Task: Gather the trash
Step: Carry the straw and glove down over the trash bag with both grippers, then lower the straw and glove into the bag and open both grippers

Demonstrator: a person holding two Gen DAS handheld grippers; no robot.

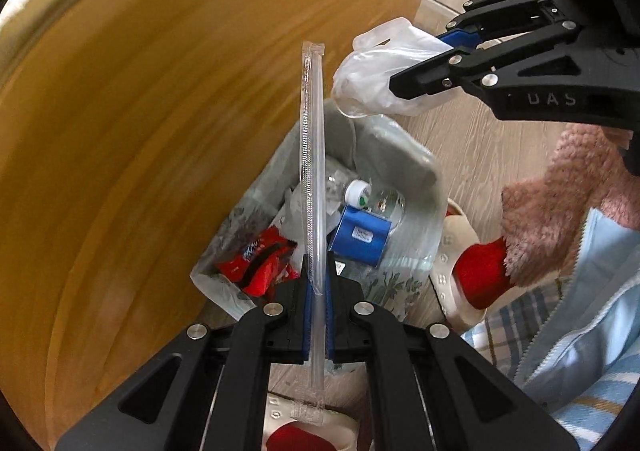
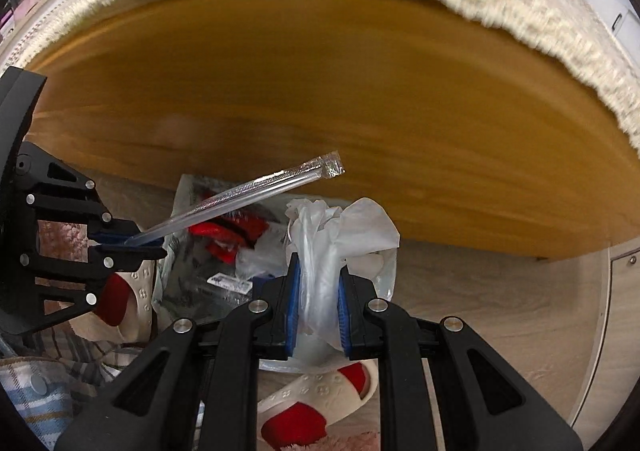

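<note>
My left gripper (image 1: 316, 275) is shut on a long clear straw in its wrapper (image 1: 313, 171), which stands up between the blue pads. It shows at the left of the right wrist view (image 2: 134, 245), where the straw (image 2: 240, 191) slants up to the right. My right gripper (image 2: 318, 267) is shut on a crumpled wad of thin clear plastic (image 2: 332, 227). In the left wrist view the right gripper (image 1: 424, 63) and the wad (image 1: 372, 71) show at the upper right. Both hang above a lined trash bin (image 1: 400, 159) that holds a red wrapper (image 1: 256, 259) and a blue-labelled bottle (image 1: 360, 235).
A big brown wooden panel (image 2: 360, 91) rises right behind the bin, topped by a fringed cream cloth (image 2: 560, 35). A person's feet in cream slippers with red socks (image 2: 316, 407) (image 1: 476, 271) stand beside the bin on pale wood flooring (image 2: 500, 291). A pink fluffy trouser leg (image 1: 568, 203) is close by.
</note>
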